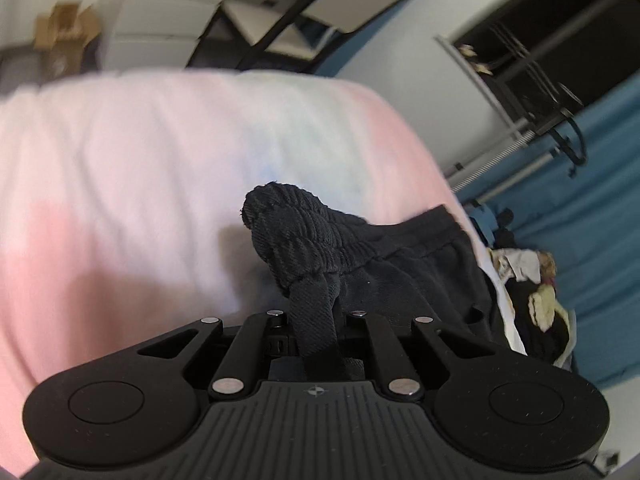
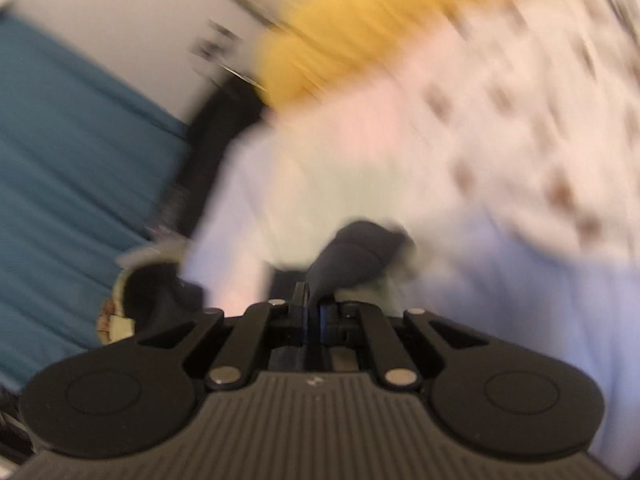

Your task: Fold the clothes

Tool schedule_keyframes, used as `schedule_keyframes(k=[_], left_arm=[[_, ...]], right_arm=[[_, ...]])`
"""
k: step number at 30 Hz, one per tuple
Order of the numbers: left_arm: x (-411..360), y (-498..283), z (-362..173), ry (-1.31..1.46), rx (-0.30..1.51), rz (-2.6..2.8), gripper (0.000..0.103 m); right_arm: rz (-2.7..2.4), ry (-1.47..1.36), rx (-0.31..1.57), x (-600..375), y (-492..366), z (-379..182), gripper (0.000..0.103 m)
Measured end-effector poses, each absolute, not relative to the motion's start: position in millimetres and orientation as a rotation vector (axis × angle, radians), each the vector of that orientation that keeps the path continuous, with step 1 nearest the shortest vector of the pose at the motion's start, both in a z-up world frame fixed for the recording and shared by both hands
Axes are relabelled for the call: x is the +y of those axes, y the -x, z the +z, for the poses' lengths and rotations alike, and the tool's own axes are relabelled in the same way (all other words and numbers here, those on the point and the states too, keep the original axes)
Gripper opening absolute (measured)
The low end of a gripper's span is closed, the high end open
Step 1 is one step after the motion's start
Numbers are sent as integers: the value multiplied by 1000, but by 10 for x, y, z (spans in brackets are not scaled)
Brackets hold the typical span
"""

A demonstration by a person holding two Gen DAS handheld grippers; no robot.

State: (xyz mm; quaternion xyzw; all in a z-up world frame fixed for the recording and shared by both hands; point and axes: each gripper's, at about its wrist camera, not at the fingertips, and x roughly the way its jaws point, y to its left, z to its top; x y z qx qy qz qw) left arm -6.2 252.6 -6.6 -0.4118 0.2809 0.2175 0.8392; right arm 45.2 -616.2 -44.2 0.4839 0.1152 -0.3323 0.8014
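Clamping down on the ribbed waistband, the left gripper (image 1: 316,312) is pinching the black garment (image 1: 420,264) with its fingers together, the rest trailing across the pastel bedspread (image 1: 140,152). The right gripper (image 2: 316,308) is nipping another dark bunch of cloth, probably the same piece (too blurred to be sure). Both bites are looking shallow, so a quick swing risks tugging the fabric free and letting it drop crumpled.

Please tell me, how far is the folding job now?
Early stage. Done: nothing looks folded yet. In hand: the left tool and the right tool are each shut on the black garment, lifted over the pink and white bedcover. Left: folding it, then the clothes pile beside the bed.
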Motion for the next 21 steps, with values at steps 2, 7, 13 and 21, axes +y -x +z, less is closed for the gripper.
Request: schedule_keyframes(k=[2, 7, 13, 21], left_arm=[[2473, 60, -41, 808, 604, 463, 11], [2455, 110, -380, 776, 637, 468, 13], [2412, 351, -214, 765, 575, 416, 62], [2039, 579, 303, 524, 441, 336, 81]], right_arm=[[-727, -987, 226, -6097, -404, -359, 6], [-898, -1126, 490, -6204, -349, -844, 9], [-908, -1088, 465, -6137, -353, -723, 52], [-844, -912, 283, -5958, -416, -308, 75]])
